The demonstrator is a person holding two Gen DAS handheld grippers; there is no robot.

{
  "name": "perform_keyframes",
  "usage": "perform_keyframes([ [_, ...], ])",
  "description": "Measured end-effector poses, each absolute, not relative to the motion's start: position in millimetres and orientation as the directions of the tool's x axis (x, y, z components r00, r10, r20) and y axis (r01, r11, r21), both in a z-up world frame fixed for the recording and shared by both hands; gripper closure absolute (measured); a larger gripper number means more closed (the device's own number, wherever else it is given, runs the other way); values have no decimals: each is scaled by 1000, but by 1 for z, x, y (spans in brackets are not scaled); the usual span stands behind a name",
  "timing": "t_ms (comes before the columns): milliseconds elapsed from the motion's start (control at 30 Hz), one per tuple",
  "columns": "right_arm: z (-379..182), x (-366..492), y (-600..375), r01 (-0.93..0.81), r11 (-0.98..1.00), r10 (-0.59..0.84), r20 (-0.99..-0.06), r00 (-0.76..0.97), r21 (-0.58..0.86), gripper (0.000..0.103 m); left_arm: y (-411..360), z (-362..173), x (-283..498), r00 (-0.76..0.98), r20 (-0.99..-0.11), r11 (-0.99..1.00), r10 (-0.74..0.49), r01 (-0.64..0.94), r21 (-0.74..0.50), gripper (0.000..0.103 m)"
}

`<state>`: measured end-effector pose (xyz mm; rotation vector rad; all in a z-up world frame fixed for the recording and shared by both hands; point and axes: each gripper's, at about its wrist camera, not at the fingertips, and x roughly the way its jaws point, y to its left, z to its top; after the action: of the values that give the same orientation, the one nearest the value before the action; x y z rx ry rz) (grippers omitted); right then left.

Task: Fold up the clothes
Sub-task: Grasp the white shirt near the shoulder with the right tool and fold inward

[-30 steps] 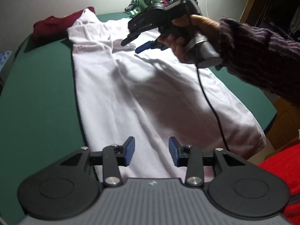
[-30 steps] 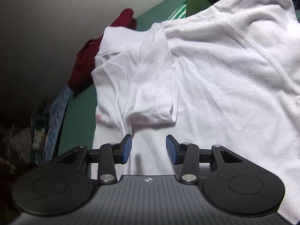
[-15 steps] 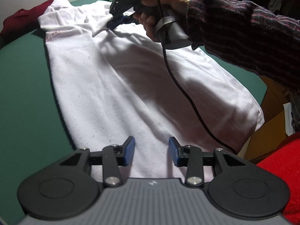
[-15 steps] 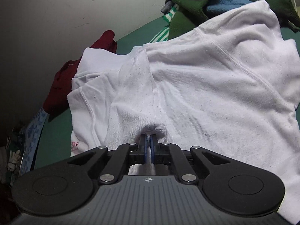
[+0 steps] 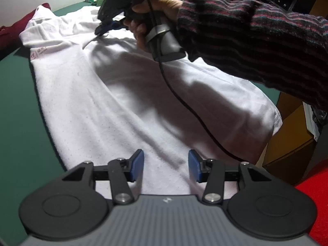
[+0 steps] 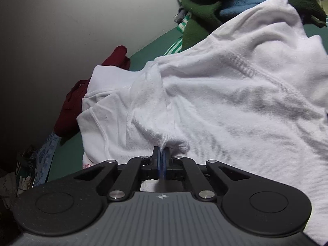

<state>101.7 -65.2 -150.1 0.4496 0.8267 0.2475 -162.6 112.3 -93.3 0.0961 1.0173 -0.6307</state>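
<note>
A white T-shirt (image 5: 127,94) of soft, finely ribbed knit lies spread along the green table (image 5: 18,106) — creased near its far end. The right gripper (image 6: 162,160) pinches a folded sleeve edge; the left gripper (image 5: 166,165) hangs over the near hem, its blue pads (image 5: 137,165) spreading apart, nothing gripped.

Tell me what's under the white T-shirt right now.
The white T-shirt lies spread on a green table, whose surface shows bare along its left edge. A dark red garment sits by its far corner. Anything beneath the shirt's middle is covered.
</note>
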Motion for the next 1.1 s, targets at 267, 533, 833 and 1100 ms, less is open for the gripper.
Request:
perform_keyframes([
  [267, -147, 87, -100, 19, 810, 422, -604, 676, 587, 82, 123, -95, -157, 352, -815, 817, -460, 526, -234, 53],
  [533, -158, 116, -84, 155, 700, 455, -602, 656, 697, 84, 116, -95, -157, 356, -813, 814, -460, 535, -226, 41],
  [833, -121, 84, -53, -140, 906, 361, -555, 750, 400, 92, 124, -92, -148, 354, -804, 818, -479, 512, -262, 43],
  [1100, -130, 68, -68, -17, 955, 205, -616, 761, 297, 72, 127, -87, -142, 334, -804, 804, -492, 527, -274, 42],
])
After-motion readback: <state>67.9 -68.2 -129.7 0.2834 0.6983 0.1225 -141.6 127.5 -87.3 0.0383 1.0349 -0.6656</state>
